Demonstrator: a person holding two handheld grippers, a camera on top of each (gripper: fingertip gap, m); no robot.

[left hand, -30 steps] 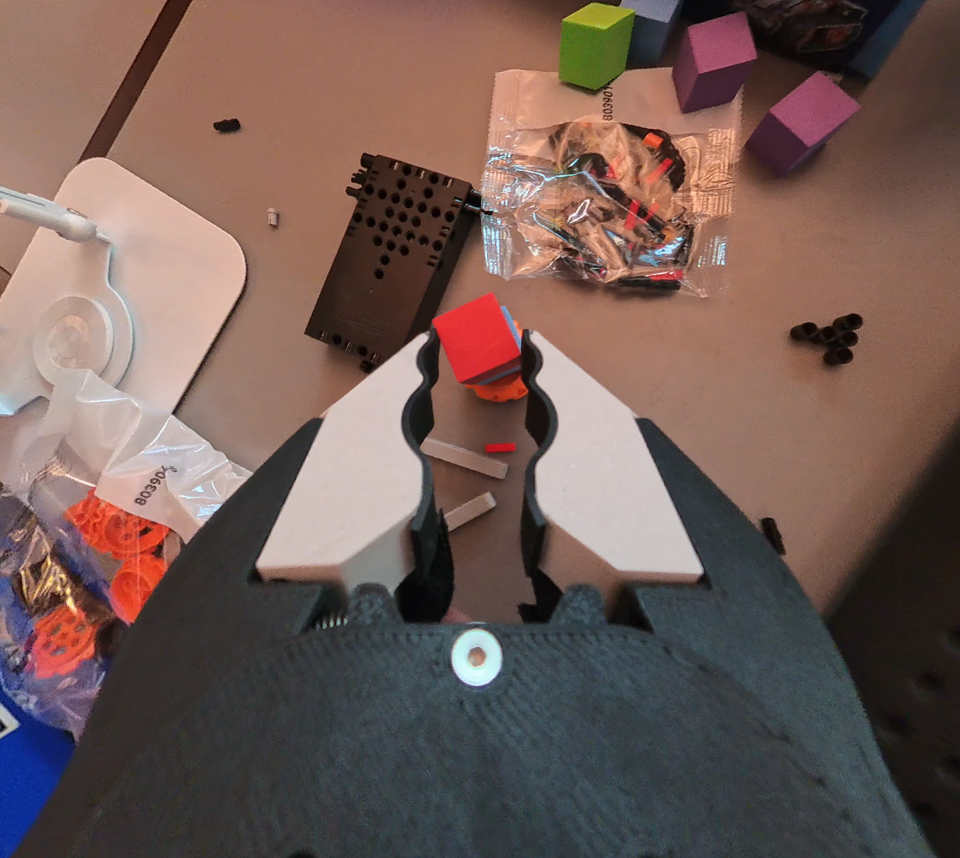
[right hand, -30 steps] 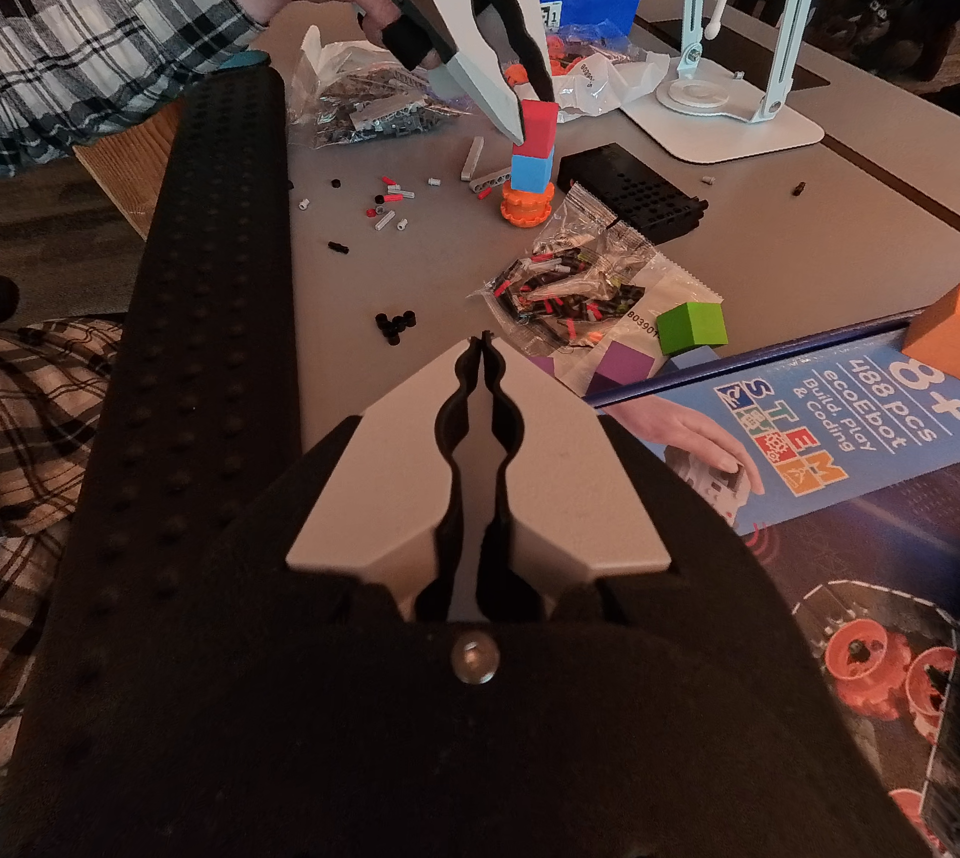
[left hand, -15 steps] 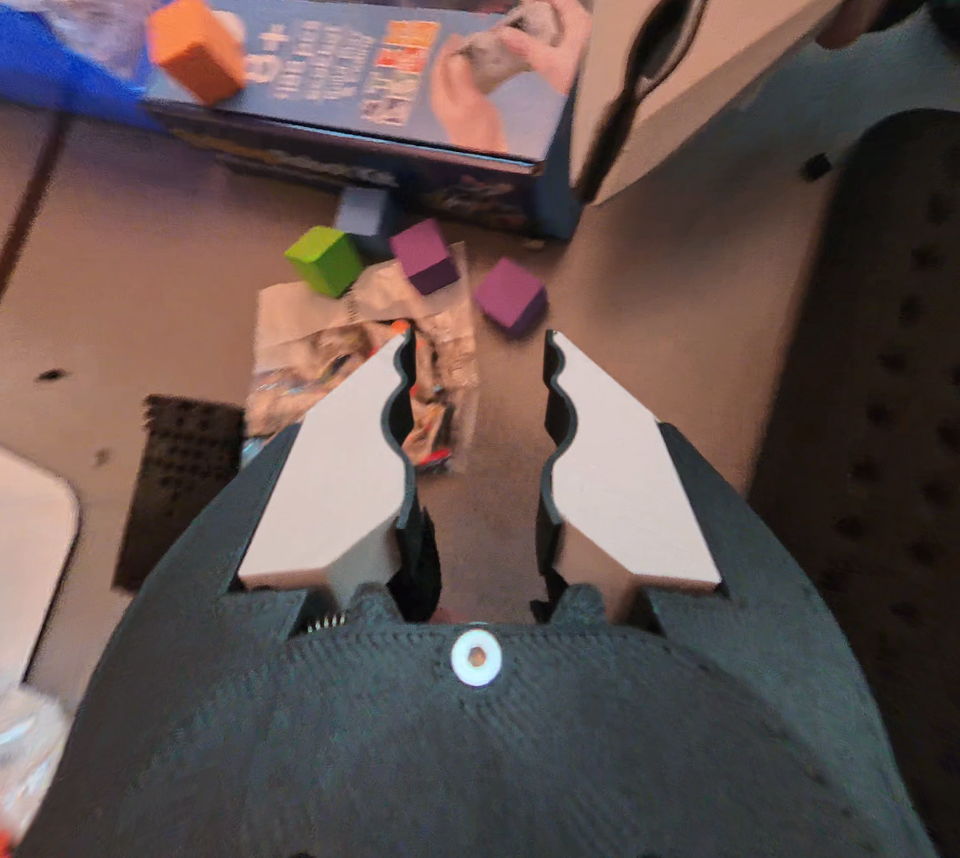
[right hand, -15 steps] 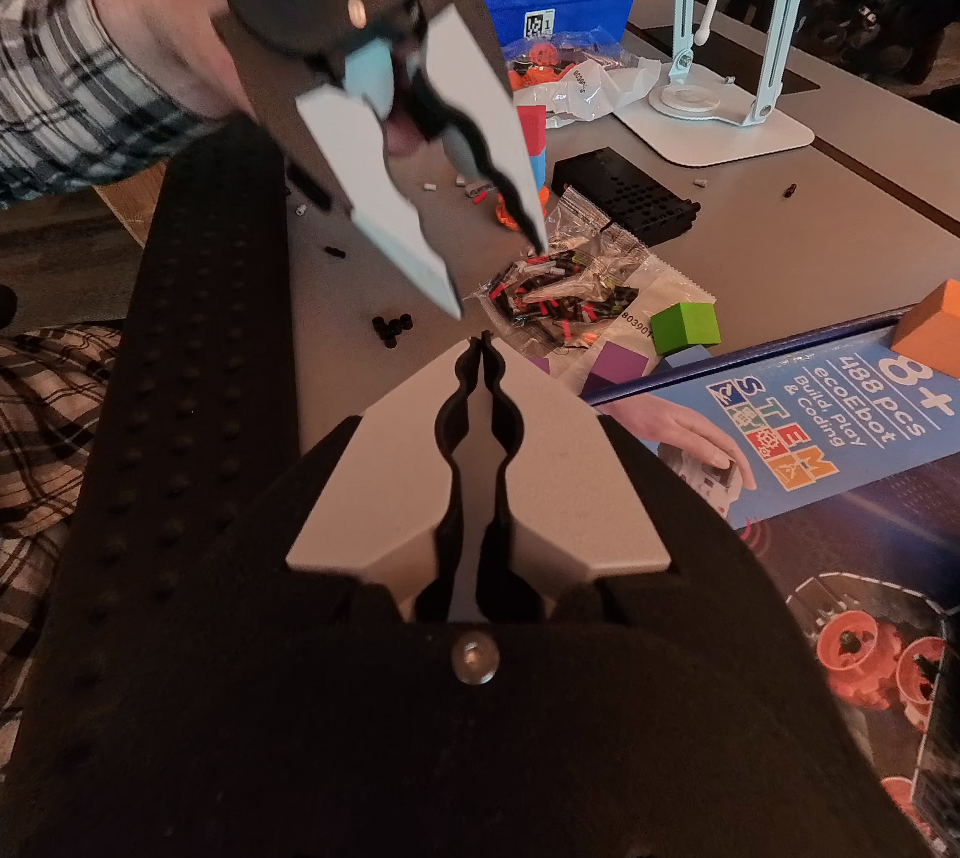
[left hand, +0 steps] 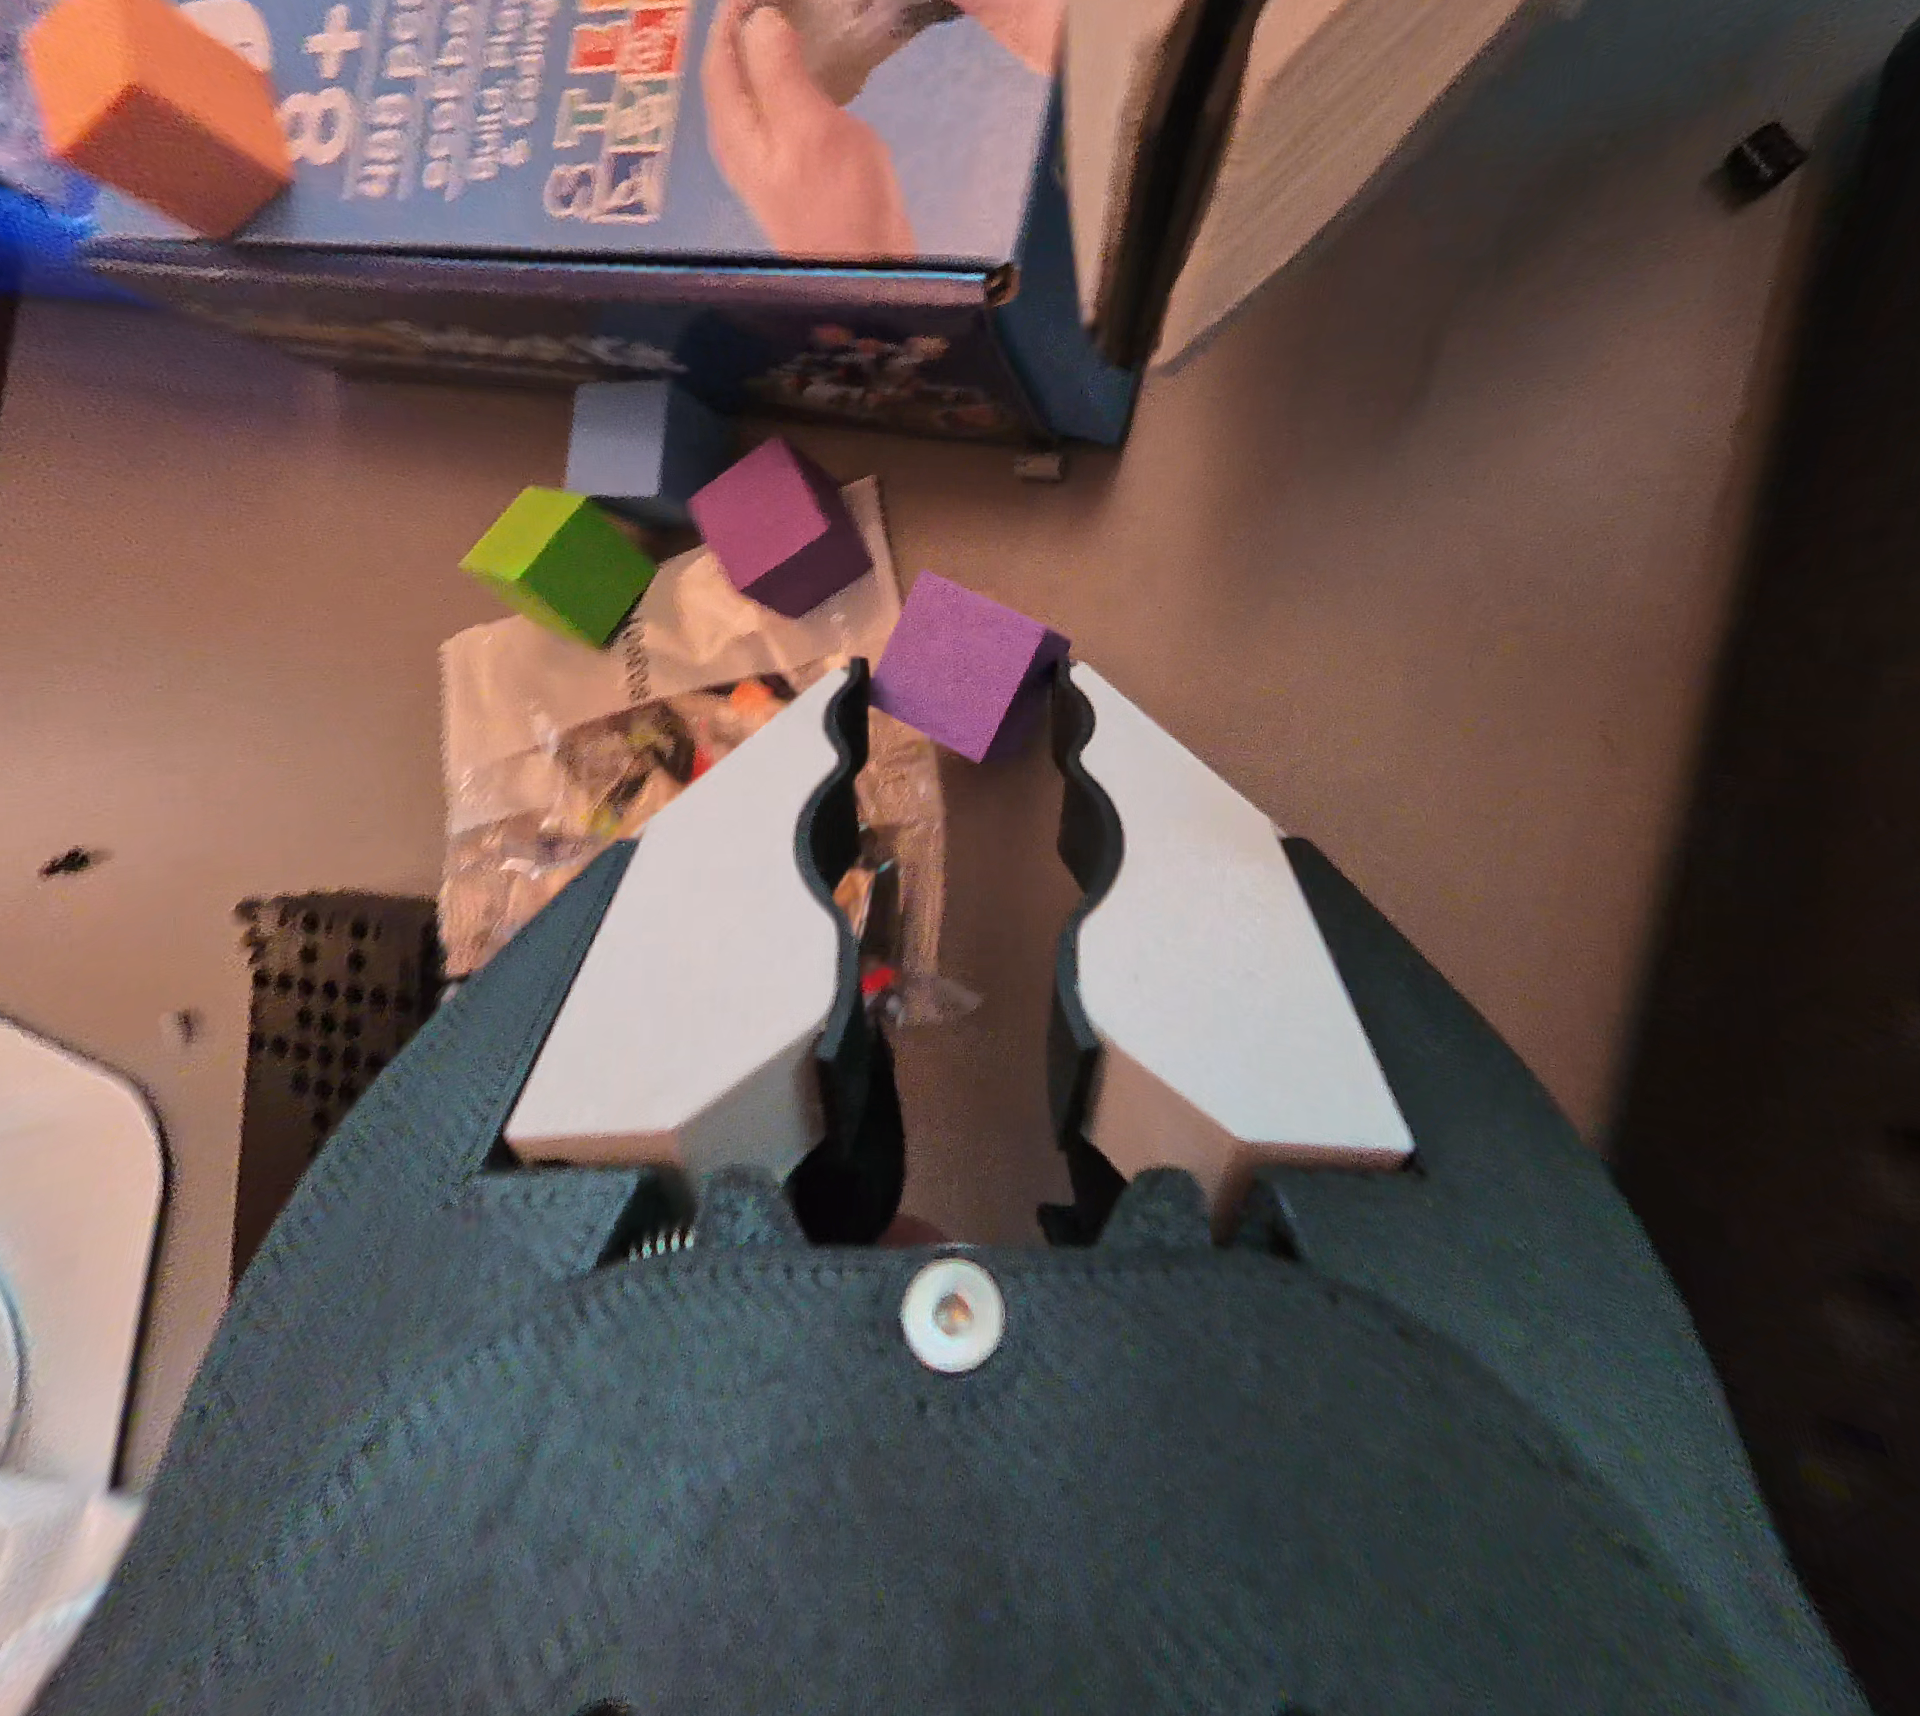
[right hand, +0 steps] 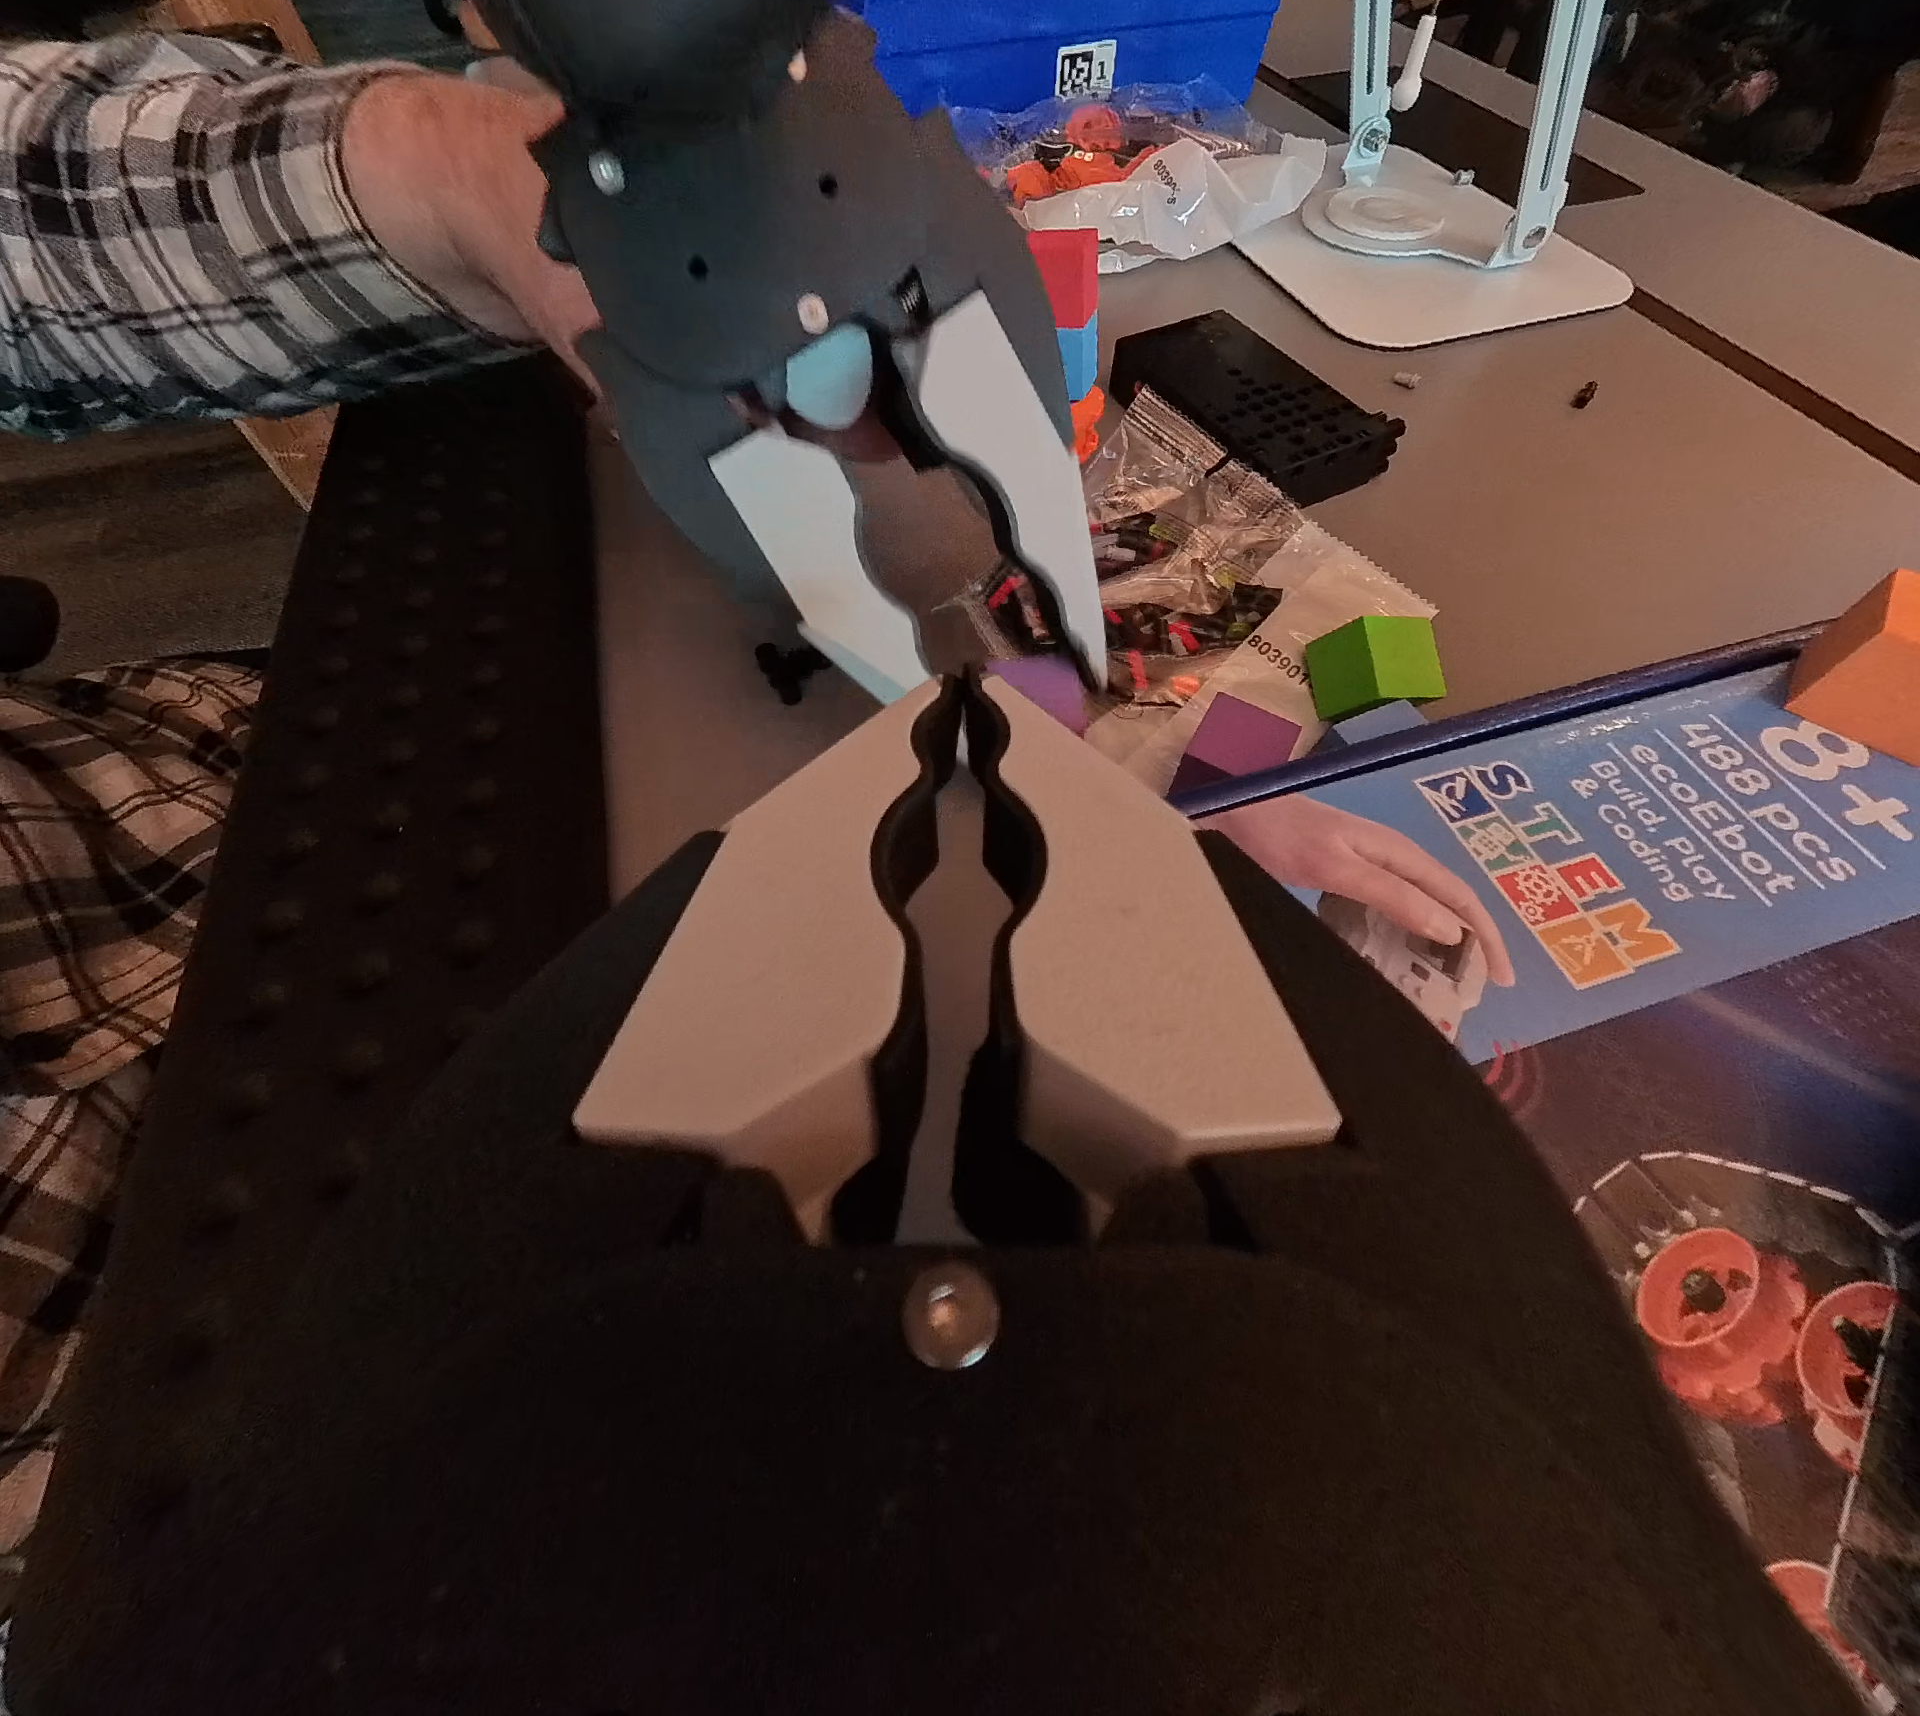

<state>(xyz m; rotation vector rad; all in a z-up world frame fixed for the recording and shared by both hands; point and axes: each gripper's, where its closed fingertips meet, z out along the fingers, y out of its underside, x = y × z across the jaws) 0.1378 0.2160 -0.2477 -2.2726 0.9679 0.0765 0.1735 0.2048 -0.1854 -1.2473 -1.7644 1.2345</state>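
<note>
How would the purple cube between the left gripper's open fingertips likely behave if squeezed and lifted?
The purple cube looks matte, so probably grippy. Its flat faces suit the left gripper, though it sits corner-on and may twist. It probably won't roll.

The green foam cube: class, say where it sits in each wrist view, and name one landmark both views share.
Left wrist view: the green foam cube lies left of centre, upper half, on the clear plastic parts bag.
Right wrist view: right of centre, beside the same bag.
Shared landmark: the blue printed cardboard kit box, just beyond the cube.
</note>
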